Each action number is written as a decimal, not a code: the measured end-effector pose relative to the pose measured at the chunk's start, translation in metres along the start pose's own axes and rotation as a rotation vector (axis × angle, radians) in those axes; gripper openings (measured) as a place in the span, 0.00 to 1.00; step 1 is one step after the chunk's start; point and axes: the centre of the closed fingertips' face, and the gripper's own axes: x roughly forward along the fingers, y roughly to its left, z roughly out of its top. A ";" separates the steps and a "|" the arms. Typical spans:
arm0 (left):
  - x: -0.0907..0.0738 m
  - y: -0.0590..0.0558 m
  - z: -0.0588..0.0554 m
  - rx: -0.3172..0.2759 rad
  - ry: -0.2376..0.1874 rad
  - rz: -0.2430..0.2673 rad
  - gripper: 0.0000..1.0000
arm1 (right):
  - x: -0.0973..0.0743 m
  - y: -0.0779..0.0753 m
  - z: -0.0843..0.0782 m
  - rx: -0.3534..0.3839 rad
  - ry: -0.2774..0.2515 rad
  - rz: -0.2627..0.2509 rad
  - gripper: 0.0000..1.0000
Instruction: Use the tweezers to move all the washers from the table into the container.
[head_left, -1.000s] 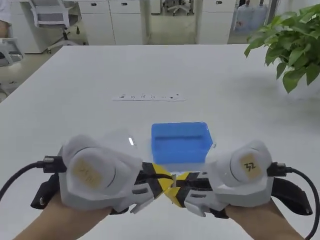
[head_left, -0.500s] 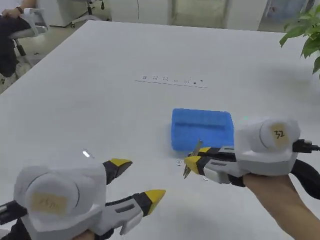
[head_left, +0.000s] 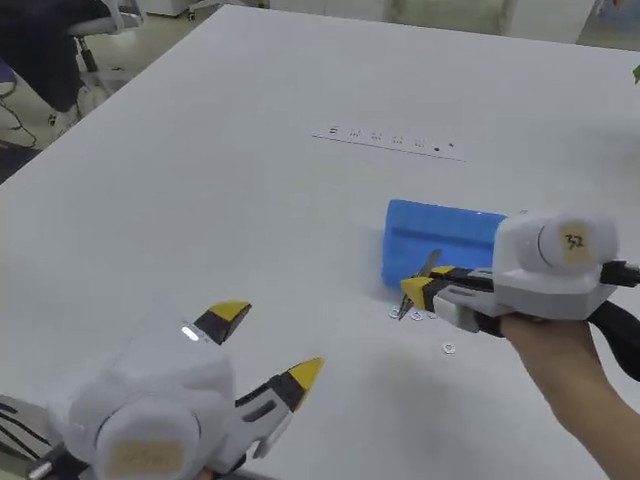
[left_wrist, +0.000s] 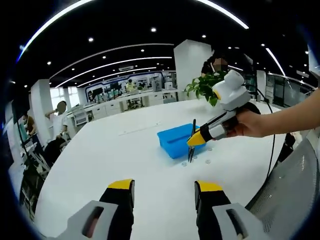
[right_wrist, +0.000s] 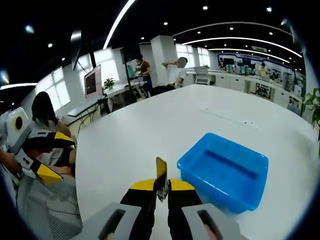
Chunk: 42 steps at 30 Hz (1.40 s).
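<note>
- Since a second ago the two grippers, then nose to nose at the bottom centre of the head view, have parted: one now sits at the lower left, the other at the right edge.
- White table (head_left: 200, 200) spans nearly the whole head view.
- Left gripper (head_left: 263, 345) is in the lower left of the head view, its yellow-tipped jaws spread wide with nothing between them.
- Right gripper (head_left: 412, 291) is at centre right in a hand, its jaws pressed together on the tweezers.
- Blue container (head_left: 440, 235) stands on the table right of centre, just behind the right gripper's jaws. It looks empty in the right gripper view.
- White power strip (head_left: 385, 140) lies flat in the upper middle, well apart from the container.
- Tweezers (head_left: 430, 263) stand steeply in the right gripper's grip, with one end rising in front of the container wall and the tips pointing down at the table.
- Washers (head_left: 415, 316) lie on the table in a small cluster just in front of the container, near the tweezers' tips. One more lies apart, lower right of the cluster.
</note>
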 end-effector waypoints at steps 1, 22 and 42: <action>0.000 0.000 -0.001 0.003 0.002 -0.001 0.48 | 0.002 0.000 -0.002 -0.006 0.005 -0.004 0.04; 0.008 -0.002 -0.016 0.033 0.077 0.003 0.61 | 0.017 -0.014 -0.008 -0.025 0.023 -0.038 0.05; 0.009 0.000 -0.017 0.029 0.087 0.018 0.76 | 0.018 -0.014 -0.007 -0.042 0.031 -0.060 0.02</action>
